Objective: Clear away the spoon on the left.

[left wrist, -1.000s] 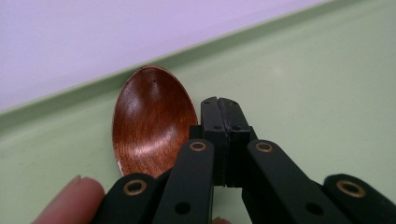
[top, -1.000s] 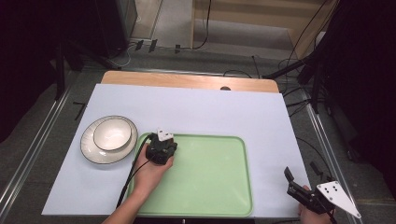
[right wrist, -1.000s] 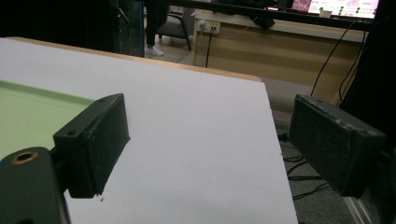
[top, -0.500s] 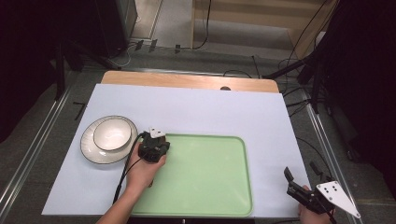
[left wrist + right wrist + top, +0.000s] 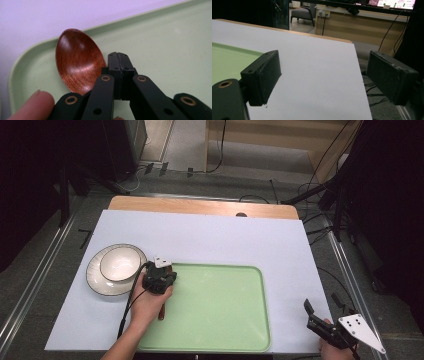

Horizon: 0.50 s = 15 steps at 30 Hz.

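Left gripper (image 5: 161,279) at frame centre-left, fingers pressed together beside a wooden spoon (image 5: 78,63) on the green tray (image 5: 225,320); right gripper (image 5: 320,320), lower right, fingers spread.

Glossy dark wooden spoon (image 5: 78,67), matt pale-green plastic tray (image 5: 162,50), glazed ceramic bowl (image 5: 120,264)

This looks like a lab or recording studio: the wooden worktop (image 5: 200,206) under a white sheet (image 5: 210,240) is ringed by black stands (image 5: 340,195) and loose cables (image 5: 310,210), with a long wooden counter (image 5: 352,22) and grey armchair (image 5: 303,13) beyond it.
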Each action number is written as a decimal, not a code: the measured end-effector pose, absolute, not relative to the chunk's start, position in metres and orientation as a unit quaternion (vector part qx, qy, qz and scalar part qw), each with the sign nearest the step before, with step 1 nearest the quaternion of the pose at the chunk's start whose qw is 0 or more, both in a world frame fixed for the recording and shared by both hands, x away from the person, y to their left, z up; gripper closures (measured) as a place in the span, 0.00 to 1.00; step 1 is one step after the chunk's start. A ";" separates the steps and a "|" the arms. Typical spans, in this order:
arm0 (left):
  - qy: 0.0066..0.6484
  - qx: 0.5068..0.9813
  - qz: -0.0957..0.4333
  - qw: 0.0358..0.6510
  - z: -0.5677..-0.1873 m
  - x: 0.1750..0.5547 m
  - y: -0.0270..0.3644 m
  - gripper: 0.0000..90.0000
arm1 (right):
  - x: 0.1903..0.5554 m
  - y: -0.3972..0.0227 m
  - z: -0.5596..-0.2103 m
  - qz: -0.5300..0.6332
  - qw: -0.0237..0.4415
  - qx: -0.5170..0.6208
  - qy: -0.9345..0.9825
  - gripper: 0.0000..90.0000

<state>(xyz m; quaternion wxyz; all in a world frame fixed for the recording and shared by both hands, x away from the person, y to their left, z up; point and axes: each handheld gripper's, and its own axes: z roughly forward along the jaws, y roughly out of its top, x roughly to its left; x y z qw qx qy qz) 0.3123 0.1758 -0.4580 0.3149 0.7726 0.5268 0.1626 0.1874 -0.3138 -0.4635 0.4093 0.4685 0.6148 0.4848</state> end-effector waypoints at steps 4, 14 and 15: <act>0.517 0.772 0.162 0.333 -0.455 0.309 0.178 0.95 | 0.187 -0.314 -0.464 0.485 0.409 0.469 0.614 0.15; 0.482 0.755 0.159 0.416 -0.436 0.292 0.187 0.70 | 0.187 -0.314 -0.463 0.485 0.409 0.469 0.614 0.15; 0.475 0.754 0.156 0.426 -0.434 0.291 0.188 0.66 | 0.187 -0.314 -0.463 0.485 0.409 0.469 0.614 0.15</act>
